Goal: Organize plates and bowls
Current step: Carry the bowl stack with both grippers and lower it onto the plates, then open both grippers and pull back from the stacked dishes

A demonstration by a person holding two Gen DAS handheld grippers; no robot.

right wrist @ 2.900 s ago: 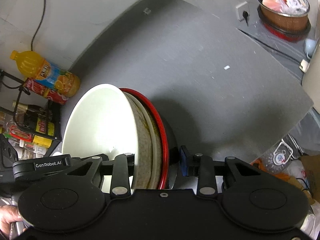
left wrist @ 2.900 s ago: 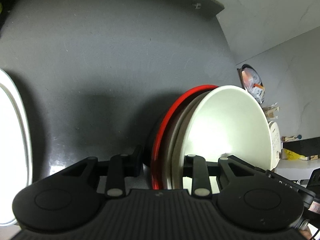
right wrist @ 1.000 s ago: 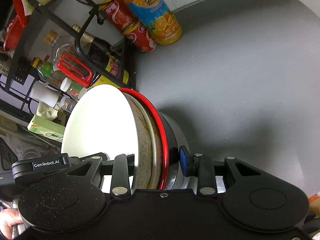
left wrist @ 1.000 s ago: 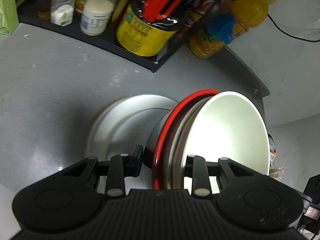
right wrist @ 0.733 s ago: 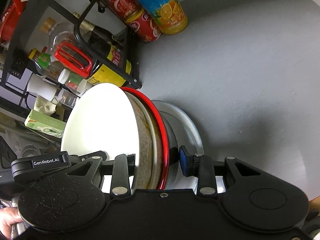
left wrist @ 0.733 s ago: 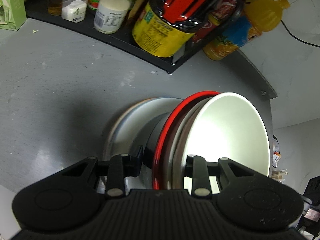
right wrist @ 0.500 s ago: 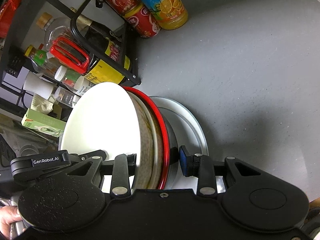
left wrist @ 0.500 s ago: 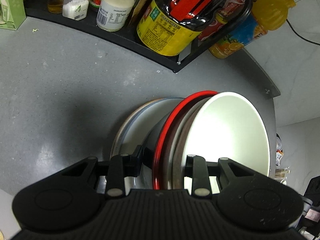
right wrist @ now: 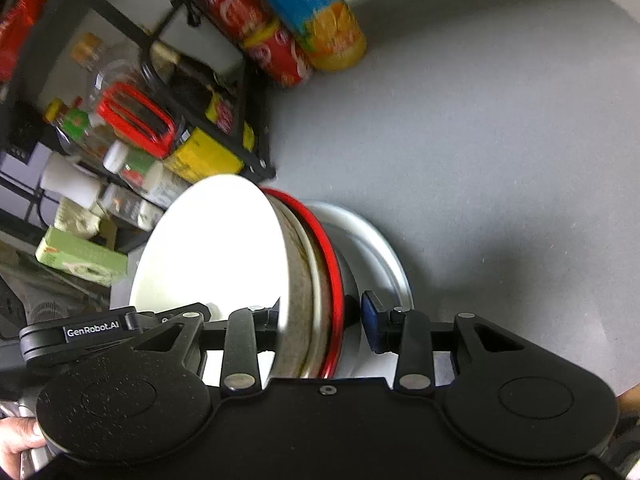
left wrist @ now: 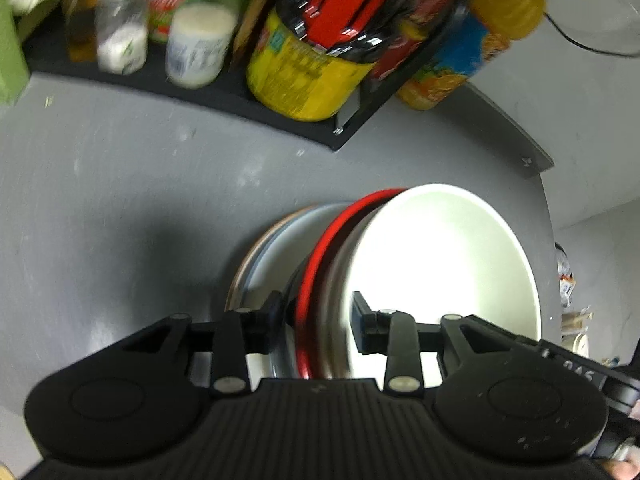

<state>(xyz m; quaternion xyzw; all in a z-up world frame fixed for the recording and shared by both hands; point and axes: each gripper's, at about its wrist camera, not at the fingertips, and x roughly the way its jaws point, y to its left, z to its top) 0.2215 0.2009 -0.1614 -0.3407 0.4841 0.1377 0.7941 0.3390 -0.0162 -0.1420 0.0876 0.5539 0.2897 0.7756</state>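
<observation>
Both tongs loosely astride bowl stack.

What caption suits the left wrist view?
Left gripper fingers opening around stacked bowls over plates.

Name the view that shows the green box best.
Right wrist view: the green box lies whole, left of the white bowl. The left wrist view catches only a blurred green strip at its left edge.

Kitchen: condiment rack, grey counter
</observation>
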